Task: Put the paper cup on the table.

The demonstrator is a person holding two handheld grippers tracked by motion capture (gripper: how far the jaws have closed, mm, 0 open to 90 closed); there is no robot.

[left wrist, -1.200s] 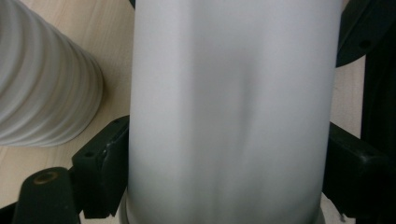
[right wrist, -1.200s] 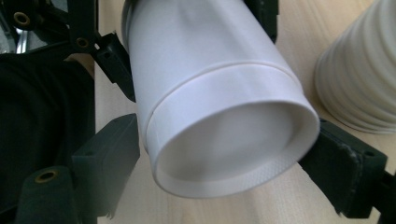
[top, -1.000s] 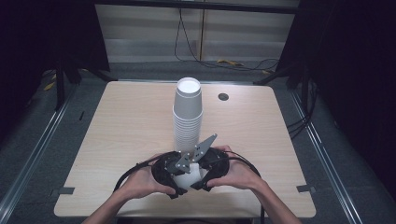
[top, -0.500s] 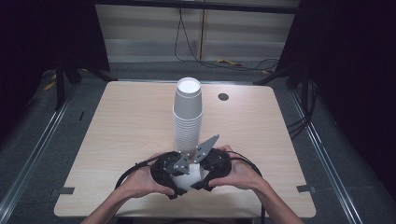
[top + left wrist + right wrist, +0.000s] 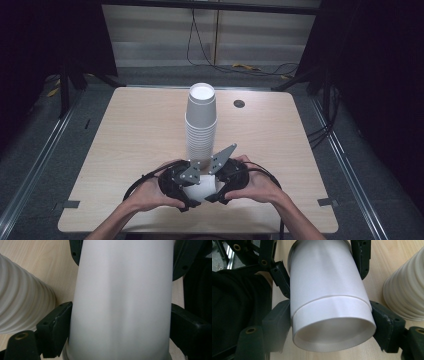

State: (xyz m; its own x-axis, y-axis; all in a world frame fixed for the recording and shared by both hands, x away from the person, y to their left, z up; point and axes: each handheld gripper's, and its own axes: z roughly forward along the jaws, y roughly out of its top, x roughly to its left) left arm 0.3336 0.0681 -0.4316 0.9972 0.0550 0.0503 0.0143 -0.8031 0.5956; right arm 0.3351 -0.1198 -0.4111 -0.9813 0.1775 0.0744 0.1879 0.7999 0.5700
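Two grippers hold white cups near the front of the table.

The left gripper (image 5: 187,187) and right gripper (image 5: 220,185) are each clamped on the two nested white cups (image 5: 200,189), one pushed inside the other, smooth and plain. One tall stack of cups (image 5: 201,125) stands just at 12 o'clock from them on the table (image 5: 125,130). One small dark disc (image 5: 239,103) lies at 1 o'clock, well apart.

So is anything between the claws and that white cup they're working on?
Nothing visible. Both the left claw and the right claw already press on the white cup, near the cup stack on the table.
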